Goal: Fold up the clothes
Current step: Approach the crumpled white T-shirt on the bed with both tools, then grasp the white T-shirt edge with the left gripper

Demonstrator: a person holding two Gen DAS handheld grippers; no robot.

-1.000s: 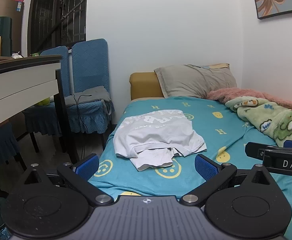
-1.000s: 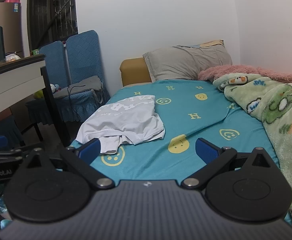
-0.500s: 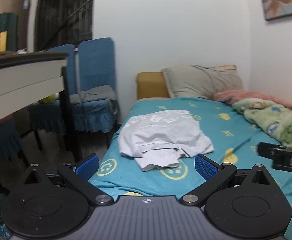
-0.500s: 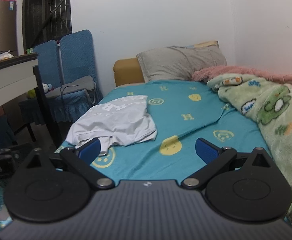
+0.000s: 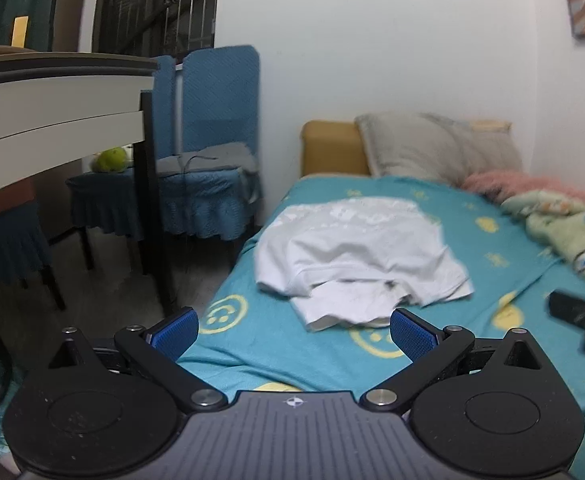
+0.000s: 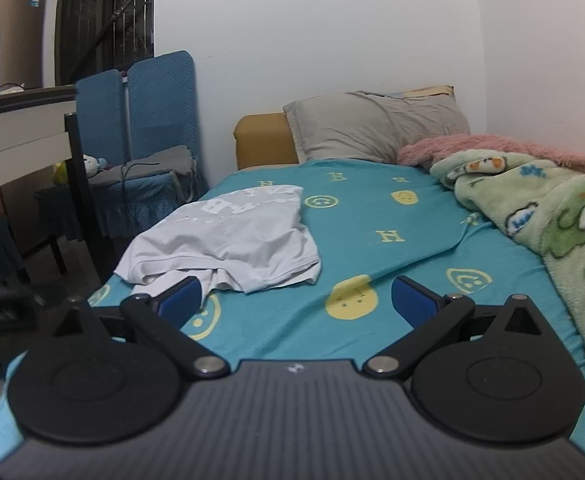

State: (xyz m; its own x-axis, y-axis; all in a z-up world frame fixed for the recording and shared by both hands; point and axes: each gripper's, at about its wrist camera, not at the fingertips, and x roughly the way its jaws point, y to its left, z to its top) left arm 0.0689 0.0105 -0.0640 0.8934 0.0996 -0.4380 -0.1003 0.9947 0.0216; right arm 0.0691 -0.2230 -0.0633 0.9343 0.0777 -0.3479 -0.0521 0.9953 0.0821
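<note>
Hovering wide open, empty: left claw; right claw; shirt untouched

From my remote seat: a teal smiley-print bedsheet covers the bed; a grey pillow leans at the far end against a mustard headboard. A green cartoon blanket is bunched right; blue-covered chairs and a white desk stand left.

One white garment, one pillow, two blue chairs
</note>
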